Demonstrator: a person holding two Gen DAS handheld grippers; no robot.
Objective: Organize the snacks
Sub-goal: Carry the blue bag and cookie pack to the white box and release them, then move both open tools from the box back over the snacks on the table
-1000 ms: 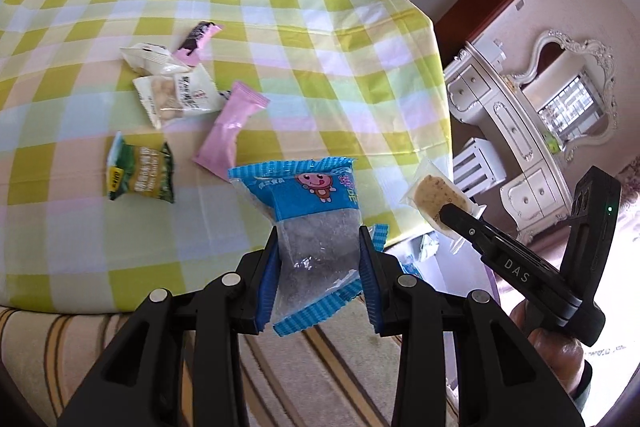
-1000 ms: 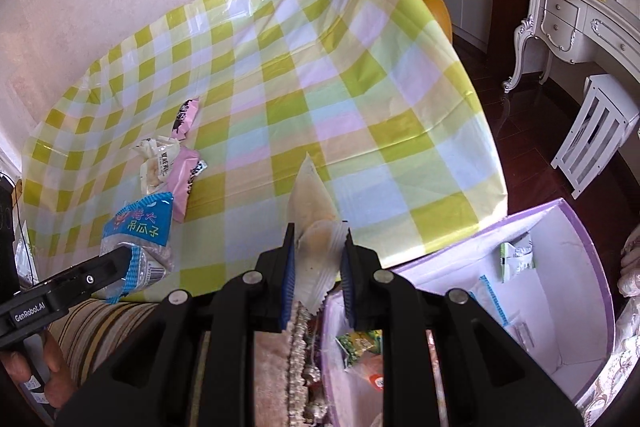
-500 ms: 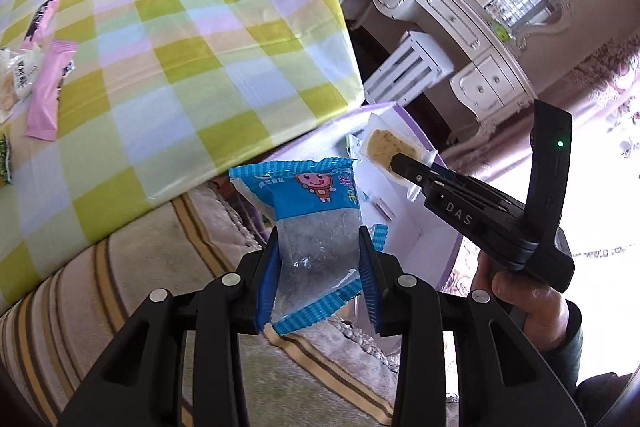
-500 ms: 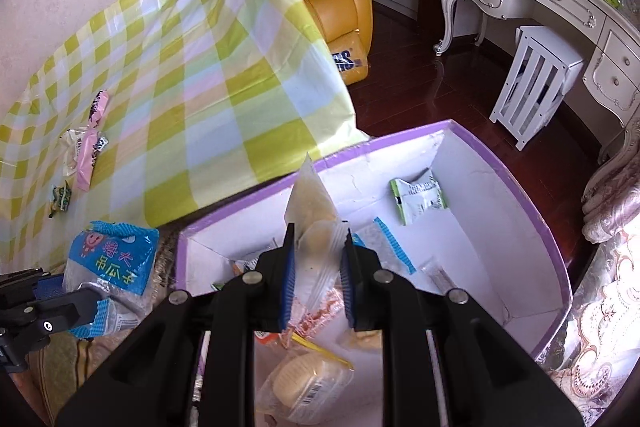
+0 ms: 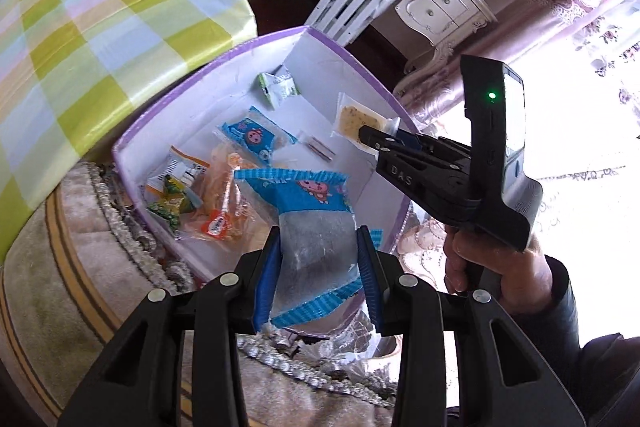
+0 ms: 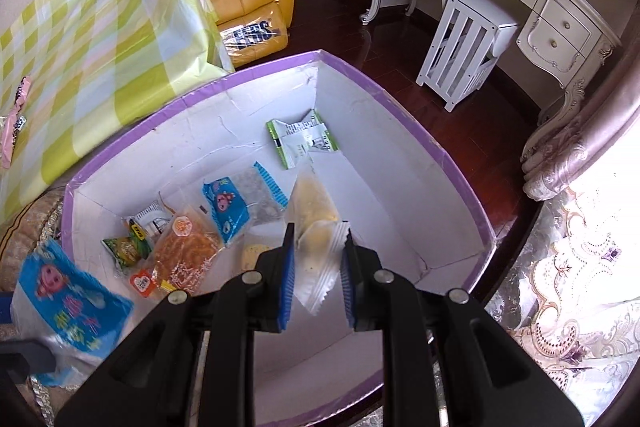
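Snack packets sit in both my tongs above the white cardboard box with a purple rim [image 6: 400, 95]. My left tongs [image 5: 318, 277] are clenched on a blue-and-clear plastic seed packet with a pink cartoon face [image 5: 310, 223], held over the box's near edge. My right tongs [image 6: 318, 277] grip a clear plastic packet holding a pale yellow cake [image 6: 316, 223], over the box's middle. Inside lie a green-and-white sachet [image 6: 302, 141], a matching blue packet [image 6: 226, 207] and an orange packet [image 6: 186, 251]. The counter's yellow-green checked cloth [image 6: 104, 39] lies just beside the box.
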